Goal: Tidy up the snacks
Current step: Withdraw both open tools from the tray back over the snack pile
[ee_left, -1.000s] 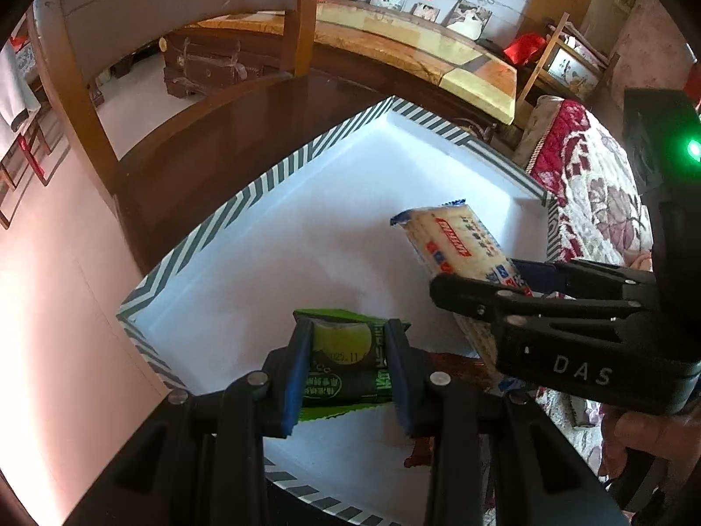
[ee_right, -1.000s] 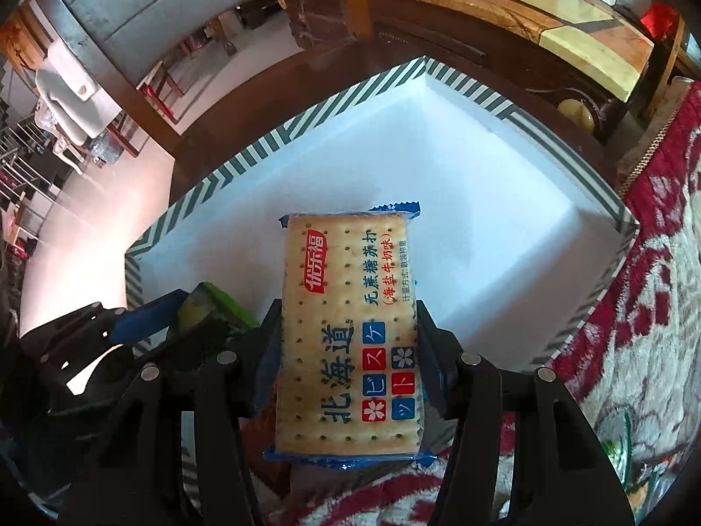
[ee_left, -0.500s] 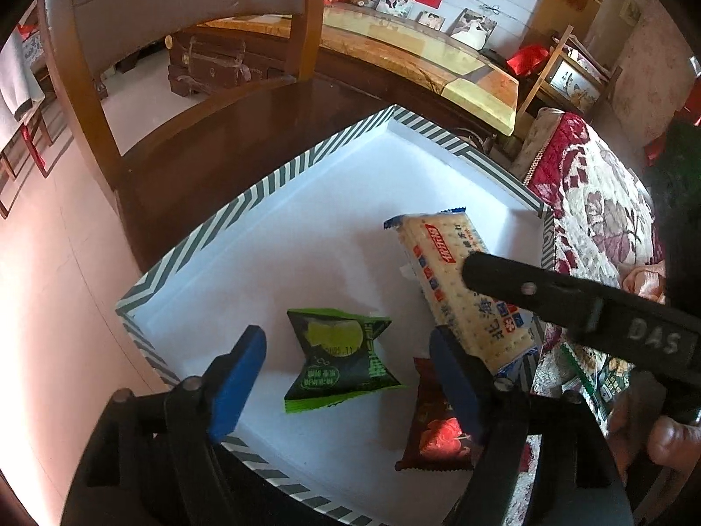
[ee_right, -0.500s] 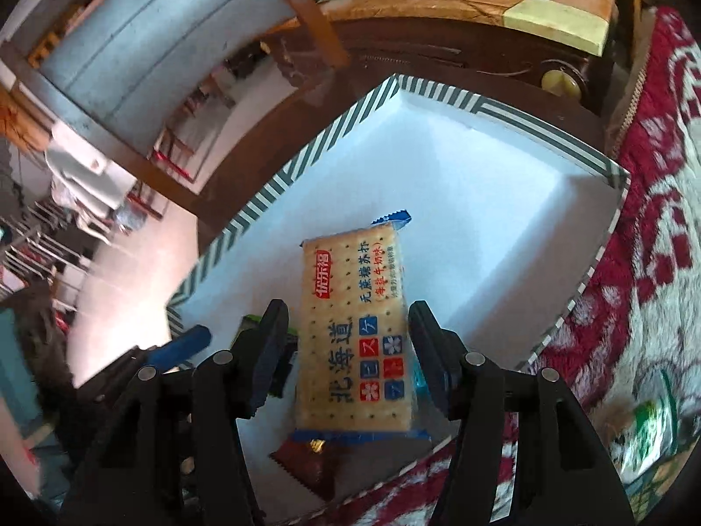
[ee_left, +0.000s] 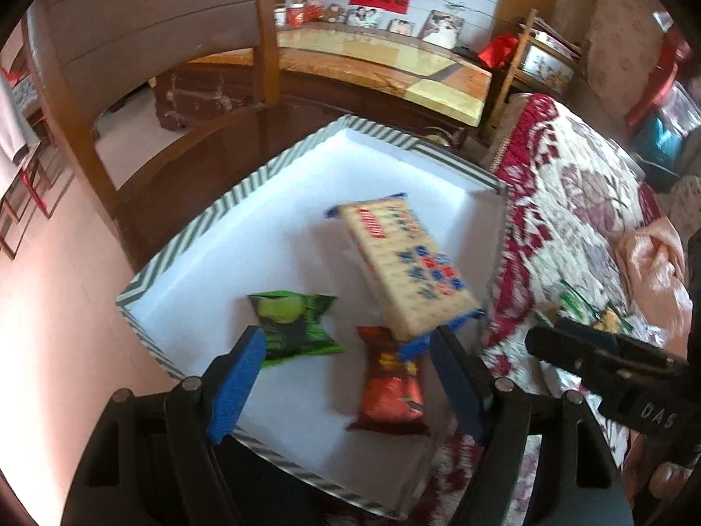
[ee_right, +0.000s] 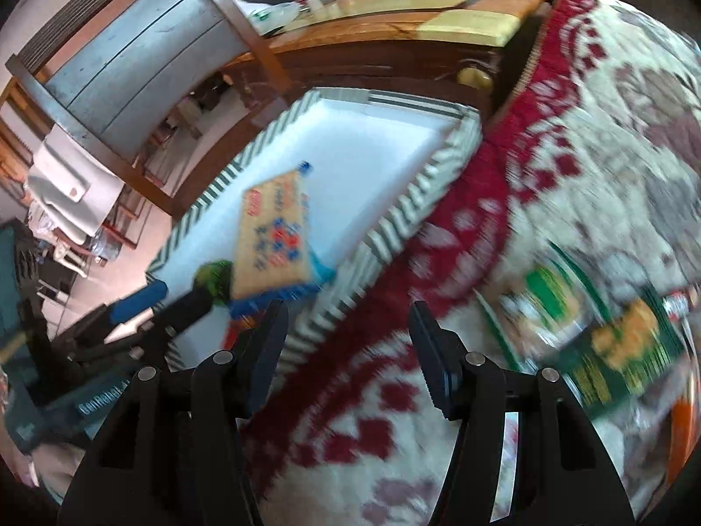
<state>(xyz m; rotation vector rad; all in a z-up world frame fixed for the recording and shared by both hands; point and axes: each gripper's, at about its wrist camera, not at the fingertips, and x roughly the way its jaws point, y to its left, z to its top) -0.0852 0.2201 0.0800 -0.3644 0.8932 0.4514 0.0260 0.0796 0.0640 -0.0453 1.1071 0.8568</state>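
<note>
A white box with a green-striped rim [ee_left: 228, 201] holds three snacks: a green packet [ee_left: 293, 324], a red packet [ee_left: 390, 388] and a long cracker pack [ee_left: 407, 267] that leans on the red one. My left gripper [ee_left: 346, 377] is open and empty above the box's near edge. My right gripper [ee_right: 350, 350] is open and empty over the red patterned blanket [ee_right: 547, 140], beside the box [ee_right: 394, 228]. The cracker pack [ee_right: 274, 241] shows blurred in the right wrist view. More green snack packs [ee_right: 613, 350] lie on the blanket to the right.
The box sits on a dark wooden chair seat [ee_left: 184, 162] with its back [ee_left: 131, 44] behind. A low yellow-topped table [ee_left: 385, 65] stands further back. Green packs [ee_left: 582, 311] on the blanket show in the left wrist view, near the right gripper's body [ee_left: 613, 364].
The left gripper let go of the green packet and drew back. The right gripper released the cracker pack into the box and swung right over the blanket.
</note>
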